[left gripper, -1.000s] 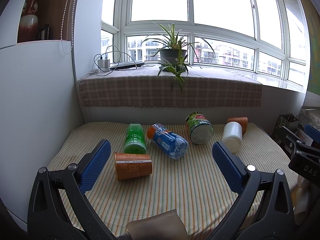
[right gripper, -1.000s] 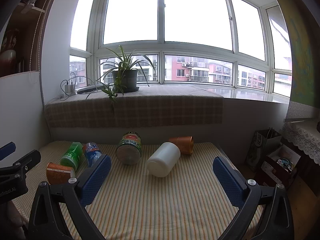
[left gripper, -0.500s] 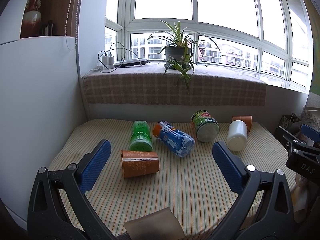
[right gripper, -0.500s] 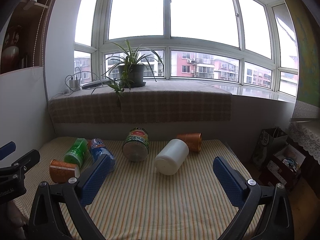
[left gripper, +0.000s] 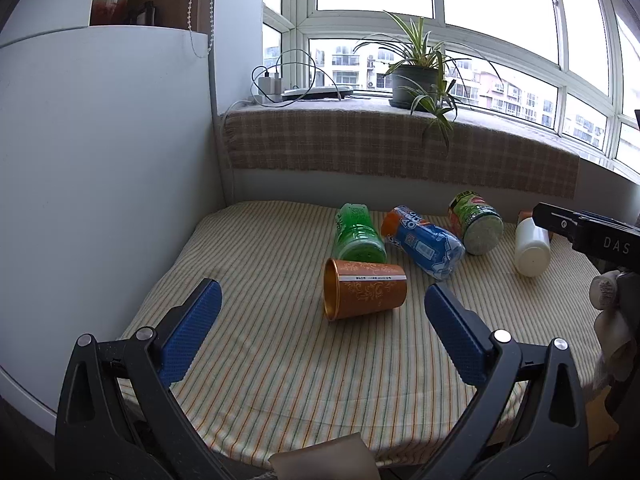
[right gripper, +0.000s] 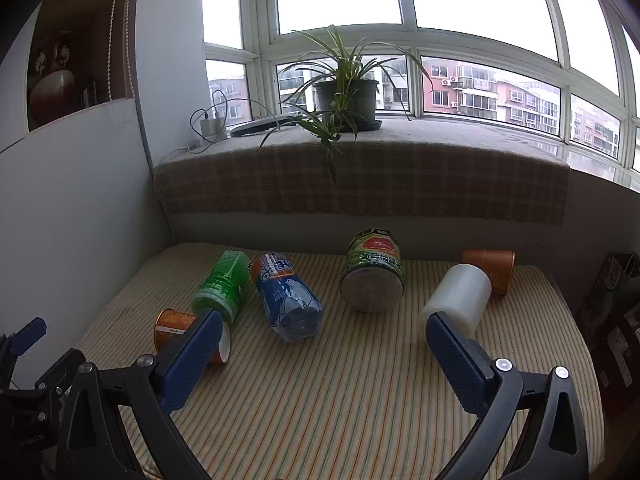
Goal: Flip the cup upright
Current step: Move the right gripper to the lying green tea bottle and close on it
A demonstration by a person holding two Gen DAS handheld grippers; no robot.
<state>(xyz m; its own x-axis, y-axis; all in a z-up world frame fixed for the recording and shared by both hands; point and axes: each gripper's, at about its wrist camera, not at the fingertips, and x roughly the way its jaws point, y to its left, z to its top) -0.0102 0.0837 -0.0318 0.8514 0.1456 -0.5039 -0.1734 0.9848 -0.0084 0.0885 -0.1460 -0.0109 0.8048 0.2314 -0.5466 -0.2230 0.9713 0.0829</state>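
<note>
The left gripper [left gripper: 322, 332] hangs with its blue-padded jaws spread wide and empty above the striped tablecloth [left gripper: 280, 380]. The orange patterned metal cup [left gripper: 364, 290] lies on its side just ahead, untouched. The right gripper [right gripper: 320, 356] is equally wide and holds nothing.

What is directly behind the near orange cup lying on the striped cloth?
The green bottle lies on its side right behind the orange cup, its base toward it. Whether they touch is hidden by the cup's body.
</note>
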